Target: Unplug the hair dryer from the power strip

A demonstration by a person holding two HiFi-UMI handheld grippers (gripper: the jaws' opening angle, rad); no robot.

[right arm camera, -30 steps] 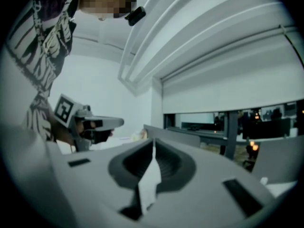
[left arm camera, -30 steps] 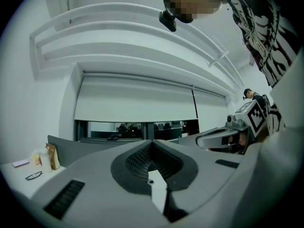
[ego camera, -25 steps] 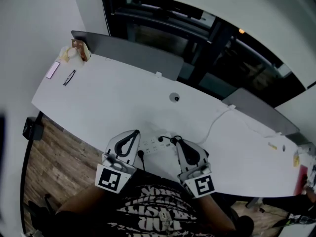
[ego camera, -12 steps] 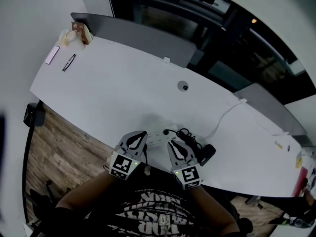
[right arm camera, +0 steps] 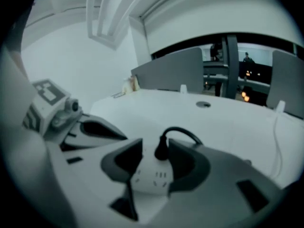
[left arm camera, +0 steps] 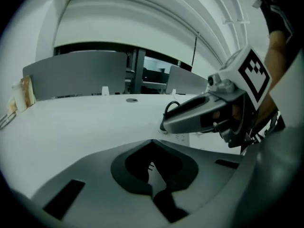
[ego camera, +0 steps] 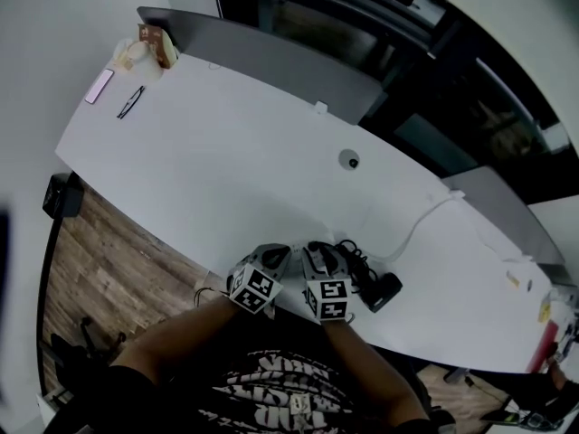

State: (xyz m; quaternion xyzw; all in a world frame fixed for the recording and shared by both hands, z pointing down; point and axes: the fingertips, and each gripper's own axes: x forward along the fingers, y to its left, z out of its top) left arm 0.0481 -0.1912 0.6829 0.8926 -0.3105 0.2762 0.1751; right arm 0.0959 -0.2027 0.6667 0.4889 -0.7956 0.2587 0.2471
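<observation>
The power strip (right arm camera: pixel 151 178) lies at the 6 o'clock edge of the white surface (ego camera: pixel 226 170), the black plug (right arm camera: pixel 161 150) seated in one of its sockets; the right gripper (right arm camera: pixel 156 147) has just been opening, its released jaws straddling the plug; the left gripper (left arm camera: pixel 152 144), at its 9 o'clock, is clenched on nothing; the hair dryer (ego camera: pixel 384 289) lies at 3 o'clock.

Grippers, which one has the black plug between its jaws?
The right gripper: its jaws, which have just been opening, flank the black plug in the power strip. The left gripper is shut, empty.
</observation>
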